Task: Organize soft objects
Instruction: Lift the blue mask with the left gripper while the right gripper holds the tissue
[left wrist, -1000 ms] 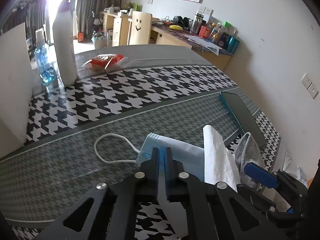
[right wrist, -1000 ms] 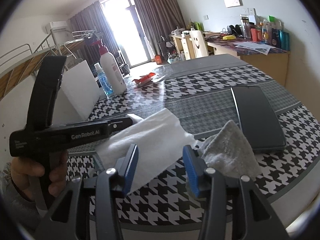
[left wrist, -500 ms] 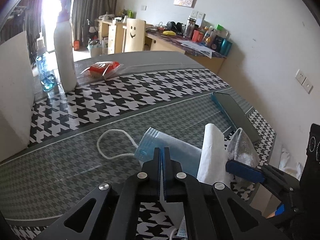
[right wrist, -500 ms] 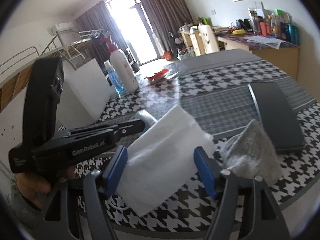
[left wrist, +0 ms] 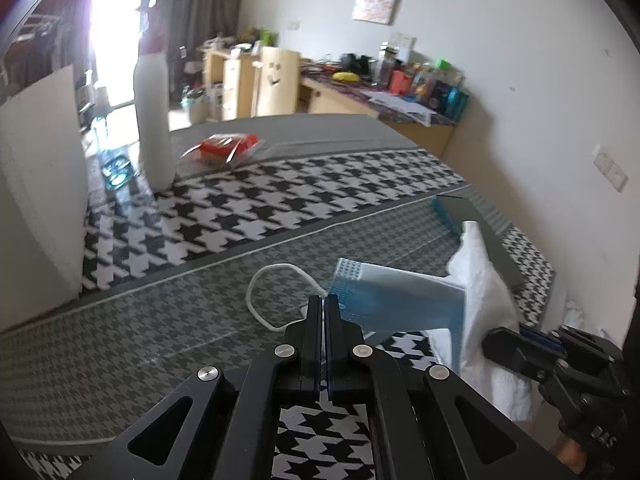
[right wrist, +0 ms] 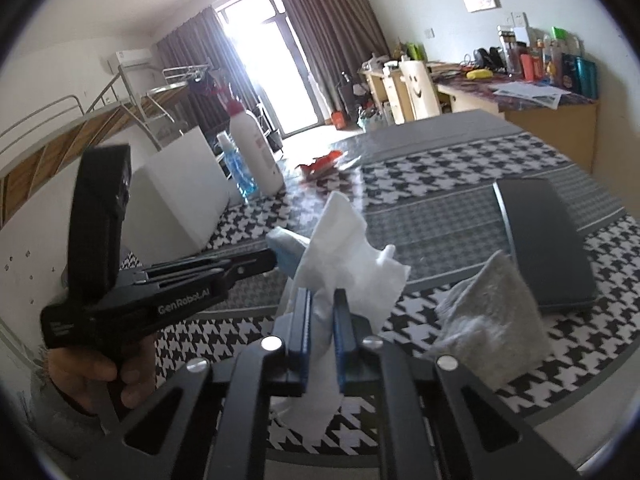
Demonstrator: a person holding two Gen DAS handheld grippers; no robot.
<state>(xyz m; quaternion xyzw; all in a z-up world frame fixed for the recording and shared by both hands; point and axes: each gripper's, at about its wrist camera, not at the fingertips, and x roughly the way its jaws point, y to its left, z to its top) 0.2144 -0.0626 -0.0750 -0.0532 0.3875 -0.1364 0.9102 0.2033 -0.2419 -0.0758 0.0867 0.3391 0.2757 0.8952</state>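
Observation:
My left gripper is shut on the edge of a blue face mask. The mask hangs slightly off the table and its white ear loop trails on the cloth. From the right wrist view the left gripper pokes in from the left with the mask at its tip. The jaws of my right gripper are closing, and the pads pinch a white tissue that stands crumpled above them. In the left wrist view the tissue rises beside the right gripper. A grey cloth lies to the right.
A dark flat tablet lies beyond the grey cloth, near the table's right edge. A tall white bottle, a blue water bottle, a white box and a red packet stand at the far left. A wall is close on the right.
The right gripper's jaws spread wide around the flat tissue, then shut on it, bunching it upward. The left gripper, still shut, rose slightly with the mask.

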